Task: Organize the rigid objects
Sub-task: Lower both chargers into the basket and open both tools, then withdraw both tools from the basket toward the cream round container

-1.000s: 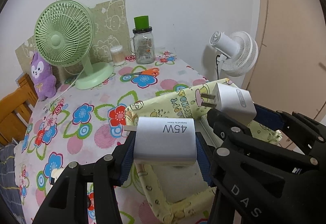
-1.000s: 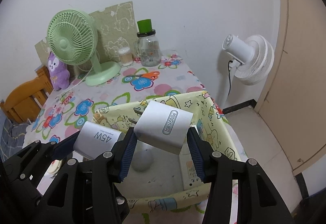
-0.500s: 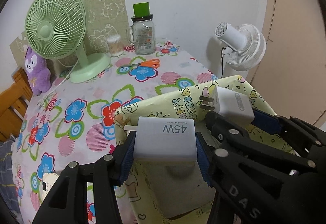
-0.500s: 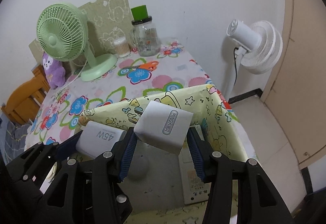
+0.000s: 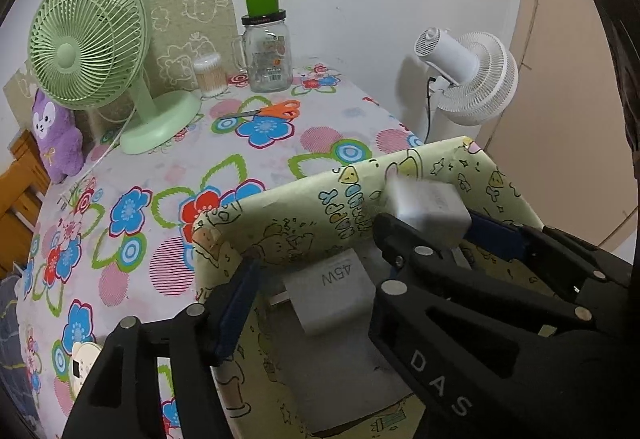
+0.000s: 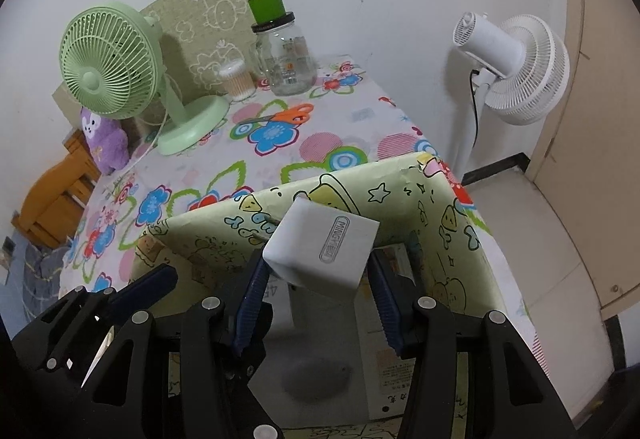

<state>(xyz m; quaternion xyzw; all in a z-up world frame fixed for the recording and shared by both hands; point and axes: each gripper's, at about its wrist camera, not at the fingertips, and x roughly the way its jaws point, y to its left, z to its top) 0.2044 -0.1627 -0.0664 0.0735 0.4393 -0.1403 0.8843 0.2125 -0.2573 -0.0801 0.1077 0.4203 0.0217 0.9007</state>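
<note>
A yellow cartoon-print box point(image 5: 304, 207) stands at the table's near right corner; it also shows in the right wrist view point(image 6: 440, 207). My left gripper point(image 5: 308, 299) is open above the box. The white 45W charger point(image 5: 332, 289) is free of its pads and lies inside the box. My right gripper point(image 6: 316, 279) is shut on a white MINGTEBA charger point(image 6: 324, 247) and holds it over the box; that charger also shows blurred in the left wrist view point(image 5: 428, 211).
On the floral tablecloth point(image 5: 160, 175) stand a green desk fan point(image 5: 88, 39), a glass jar with green lid point(image 5: 266, 51), a cotton swab tub point(image 5: 208, 75), orange scissors point(image 5: 272, 109) and a purple plush point(image 5: 56, 135). A white floor fan point(image 5: 468, 79) stands right of the table.
My left gripper has opened and the 45W charger has dropped into the box. My right gripper has moved lower over the box with its charger still held.
</note>
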